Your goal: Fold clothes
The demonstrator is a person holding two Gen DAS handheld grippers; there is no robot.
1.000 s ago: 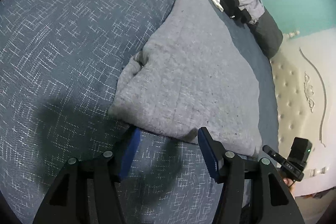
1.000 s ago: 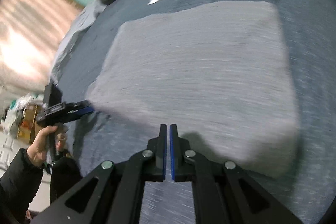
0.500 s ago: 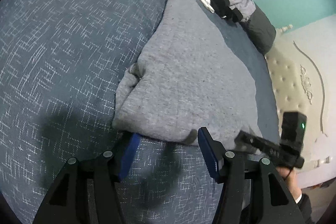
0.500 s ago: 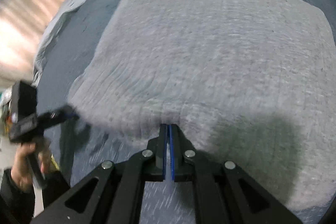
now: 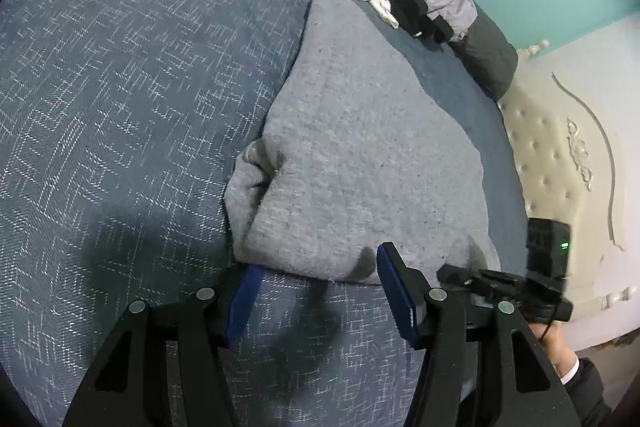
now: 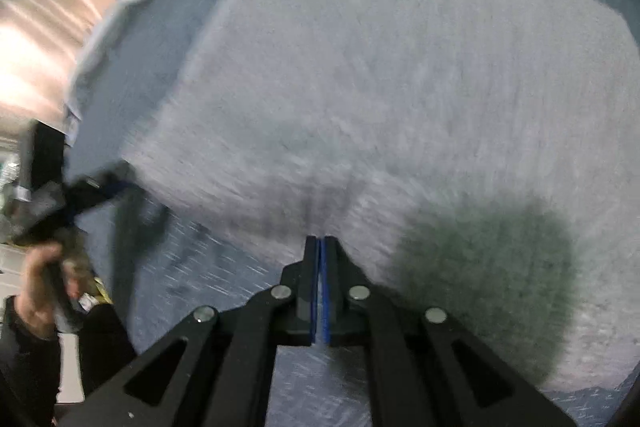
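Sweater: grey knit, folded on the blue bedspread; likely soft, light, floppy; best pinched at a near corner or hem
Right gripper: jaws clenched at the near hem; cloth puckers there, so probably pinched
Left gripper: jaws parted, empty, straddling the near edge

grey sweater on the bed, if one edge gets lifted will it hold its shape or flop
Most likely it flops: the grey sweater is soft knit, already bunched into a loose fold on one side. It looks thick and fuzzy, so probably grippy rather than slippery. Pushed, it would likely wrinkle and drag on the textured blue bedspread rather than slide flat.
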